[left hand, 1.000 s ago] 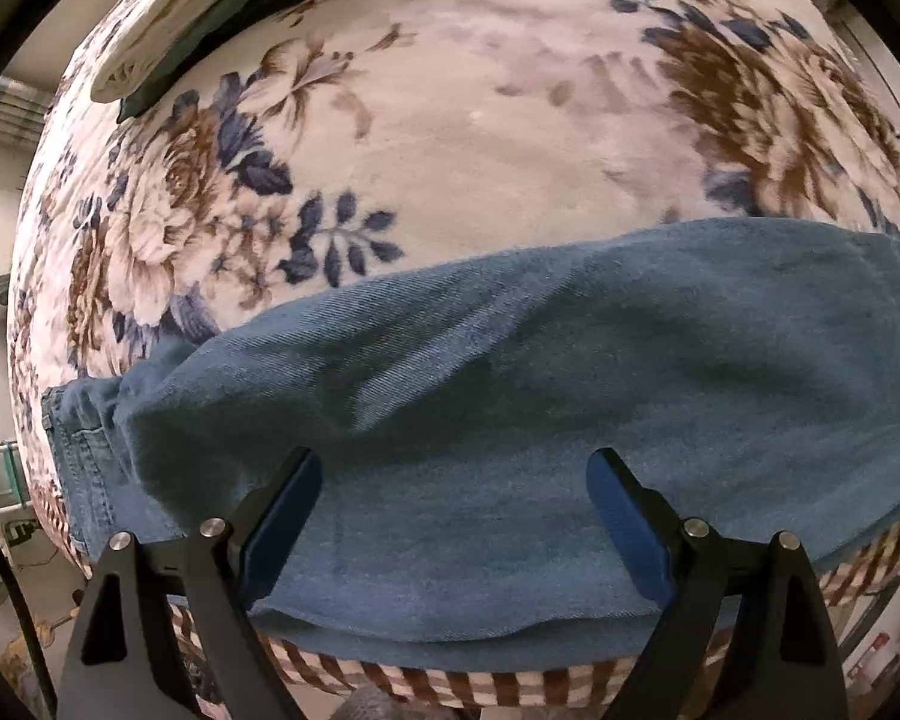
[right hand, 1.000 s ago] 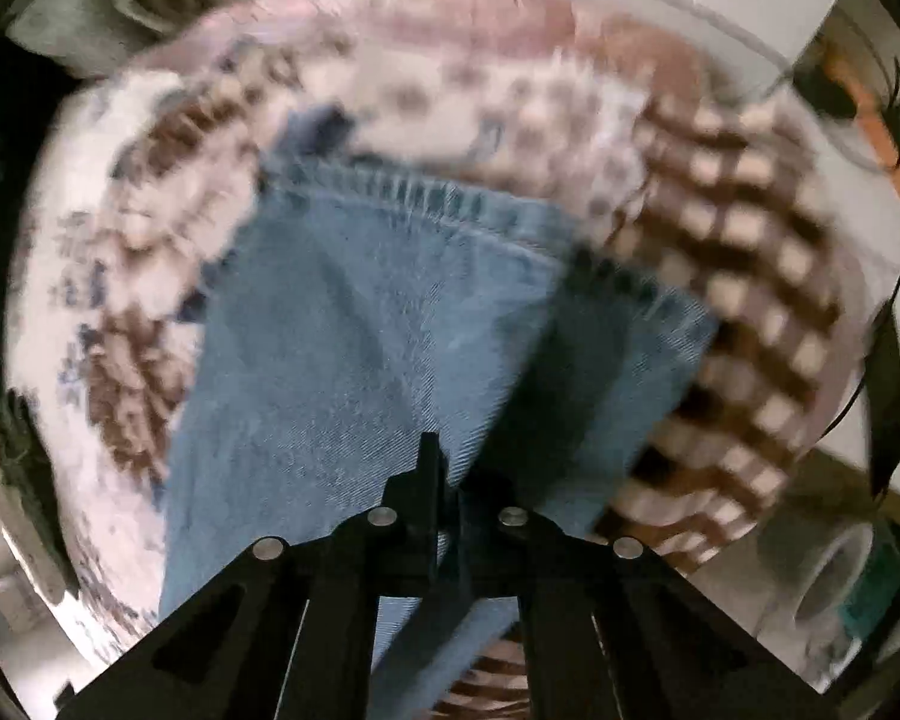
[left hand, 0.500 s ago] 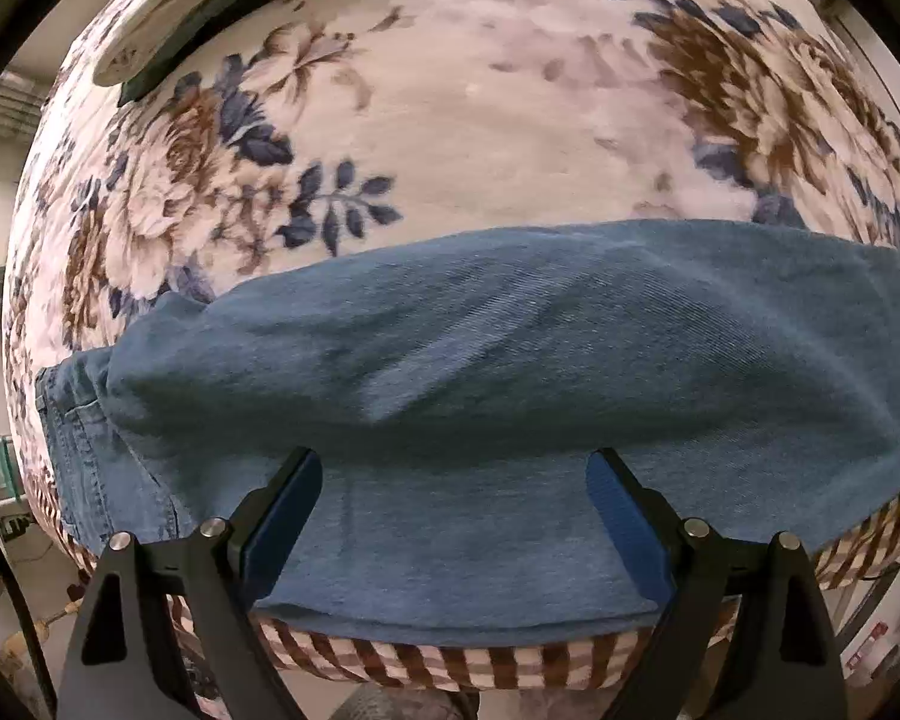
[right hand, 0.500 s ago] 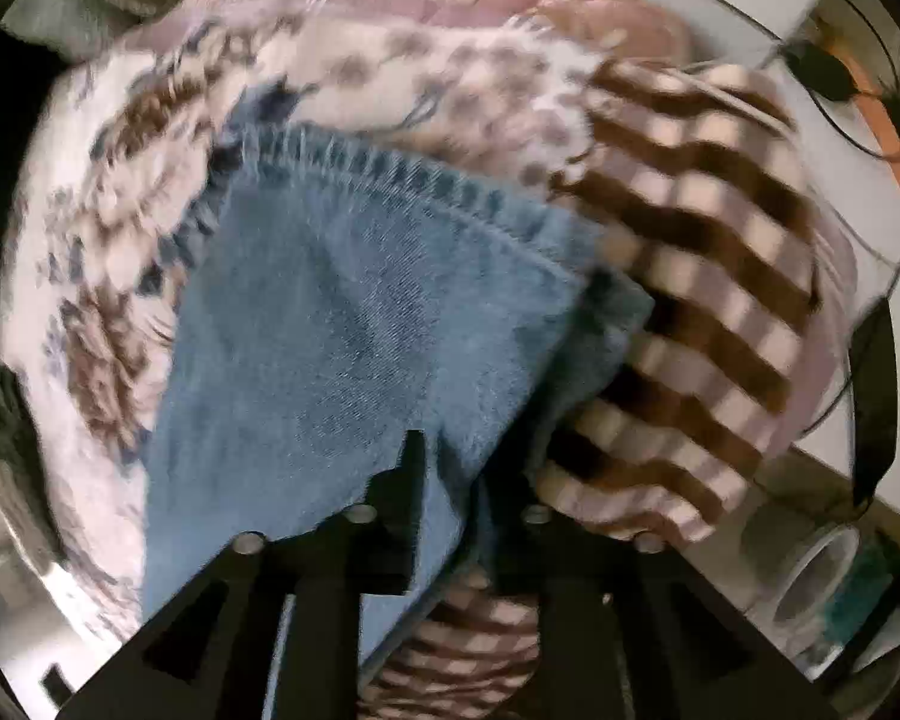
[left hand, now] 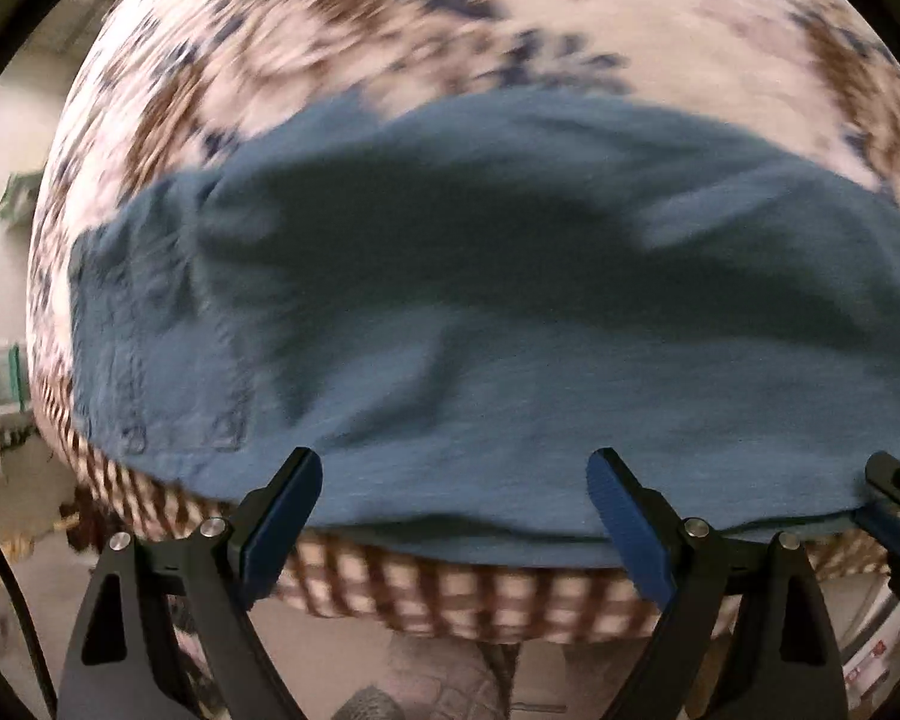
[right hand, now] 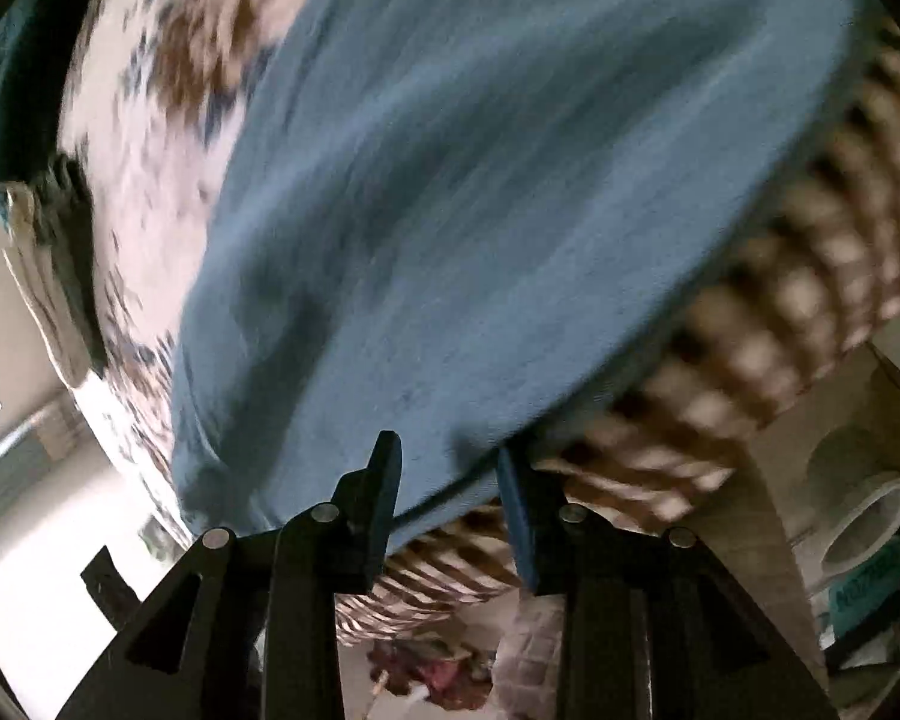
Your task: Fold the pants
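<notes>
Showing the left wrist view: blue pants (left hand: 480, 312) lie across a floral blanket (left hand: 630, 18) over a brown-checked cover (left hand: 450, 594) at the near edge. The left claw (left hand: 453, 480) stands wide apart, empty, above the pants' near hem. The right claw's tip (left hand: 897, 498) enters at far right. Right wrist view, blurred: the right claw (right hand: 447, 468), slightly parted, straddles the pants' (right hand: 480, 210) near edge. A tape roll (right hand: 864, 516) sits on the room's floor at right.
</notes>
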A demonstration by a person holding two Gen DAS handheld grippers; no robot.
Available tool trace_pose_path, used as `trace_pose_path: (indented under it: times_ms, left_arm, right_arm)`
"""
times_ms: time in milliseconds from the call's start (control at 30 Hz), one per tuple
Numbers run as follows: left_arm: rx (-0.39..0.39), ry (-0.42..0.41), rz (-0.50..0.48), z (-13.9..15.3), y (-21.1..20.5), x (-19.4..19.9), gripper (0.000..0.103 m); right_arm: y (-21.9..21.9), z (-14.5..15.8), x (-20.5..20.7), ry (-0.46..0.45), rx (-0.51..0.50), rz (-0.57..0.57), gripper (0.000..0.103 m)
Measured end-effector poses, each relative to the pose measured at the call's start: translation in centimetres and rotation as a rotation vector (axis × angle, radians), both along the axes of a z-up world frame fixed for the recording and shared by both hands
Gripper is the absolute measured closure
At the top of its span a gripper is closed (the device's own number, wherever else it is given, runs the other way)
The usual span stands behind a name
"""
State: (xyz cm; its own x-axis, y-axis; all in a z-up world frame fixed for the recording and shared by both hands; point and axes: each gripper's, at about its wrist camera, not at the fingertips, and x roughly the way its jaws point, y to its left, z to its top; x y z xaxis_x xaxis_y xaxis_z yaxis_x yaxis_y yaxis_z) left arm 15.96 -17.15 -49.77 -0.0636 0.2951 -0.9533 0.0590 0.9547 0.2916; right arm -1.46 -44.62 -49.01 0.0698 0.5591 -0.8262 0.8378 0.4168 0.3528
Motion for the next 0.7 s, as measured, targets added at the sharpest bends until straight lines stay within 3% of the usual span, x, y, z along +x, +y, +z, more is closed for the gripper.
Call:
trace_pose_path:
  times_ms: [67,100,133,167,267,367,433,467,567,600,667,700]
  left_arm:
    - [0.012,0.006,0.042,-0.6,2.0,0.2,0.013]
    - [0.012,0.011,0.068,-0.8,3.1,0.1,0.013]
    - [0.012,0.013,0.087,-1.0,3.9,0.0,0.013]
    - [0.011,0.014,0.101,-1.1,4.7,0.1,0.013]
    - [-0.009,0.006,0.128,-0.9,6.7,0.1,0.013]
    - [-0.011,0.002,0.12,-0.6,7.8,0.0,0.013]
    - [-0.017,0.004,0.12,-0.6,8.8,0.0,0.013]
    - [-0.022,0.008,0.121,-0.7,9.0,0.0,0.013]
    - [-0.035,0.006,0.123,-0.7,10.4,0.0,0.013]
    - [-0.035,0.004,0.12,-0.6,10.6,0.0,0.013]
    - [-0.035,0.003,0.119,-0.7,11.1,0.0,0.013]
    - [-0.038,0.004,0.123,-0.5,12.2,0.1,0.013]
  right_arm:
    - [0.9,-1.4,0.7,0.008,0.003,-0.012,0.068]
    - [1.1,-1.8,0.7,0.024,-0.004,-0.022,0.074]
    - [1.1,-2.0,0.4,0.03,-0.008,-0.057,0.093]
    - [1.2,-1.9,0.3,0.026,-0.011,-0.07,0.097]
    - [2.0,0.0,0.7,0.006,-0.042,0.001,0.097]
    - [3.6,1.3,1.1,0.0,-0.013,0.078,0.083]
    - [5.1,1.1,1.5,-0.005,0.036,0.077,0.042]
    - [5.8,0.9,1.7,-0.001,0.033,0.075,0.037]
    - [7.4,-0.6,2.1,0.025,0.05,0.025,0.037]
    - [8.0,-1.1,2.3,0.036,0.037,0.007,0.041]
    - [8.3,-1.5,2.1,0.044,-0.003,-0.02,0.087]
    - [8.6,-1.4,2.3,0.038,-0.014,-0.021,0.098]
